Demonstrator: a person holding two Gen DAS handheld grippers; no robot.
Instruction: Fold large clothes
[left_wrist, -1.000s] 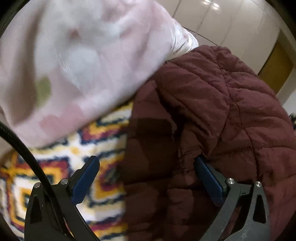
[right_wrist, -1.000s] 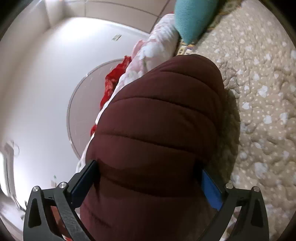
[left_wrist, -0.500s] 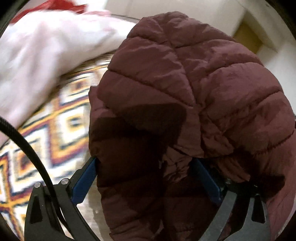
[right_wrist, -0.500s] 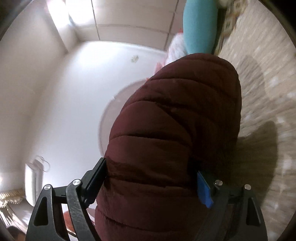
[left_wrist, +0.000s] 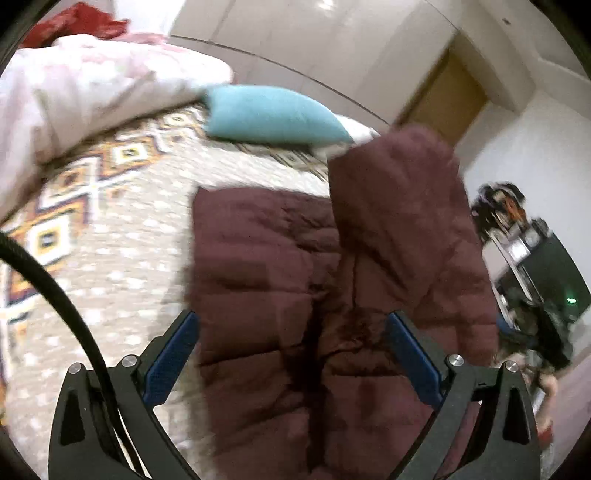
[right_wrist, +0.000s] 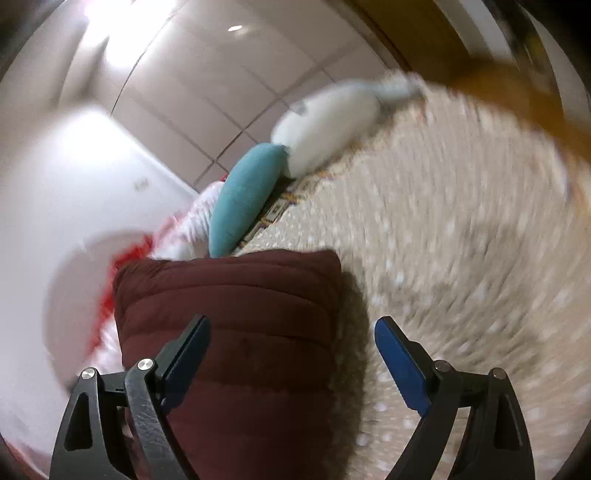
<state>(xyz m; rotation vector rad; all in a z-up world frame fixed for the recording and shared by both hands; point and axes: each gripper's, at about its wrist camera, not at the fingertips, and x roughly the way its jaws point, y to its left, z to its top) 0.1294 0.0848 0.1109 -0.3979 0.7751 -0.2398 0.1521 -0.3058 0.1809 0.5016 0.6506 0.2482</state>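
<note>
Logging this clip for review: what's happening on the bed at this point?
A person with a gripper in each hand is folding a maroon puffer jacket on a patterned bedspread. The left gripper stands wide with jacket between its fingers; whether it grips is unclear. The right gripper is open, one finger over the jacket, the other over the bedspread. A teal pillow lies beyond.

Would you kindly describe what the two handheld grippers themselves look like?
Both the left gripper and the right gripper have black skeletal frames with triangular cut-outs, silver pivot bolts and blue ribbed finger pads. A black cable curves past the left one.
</note>
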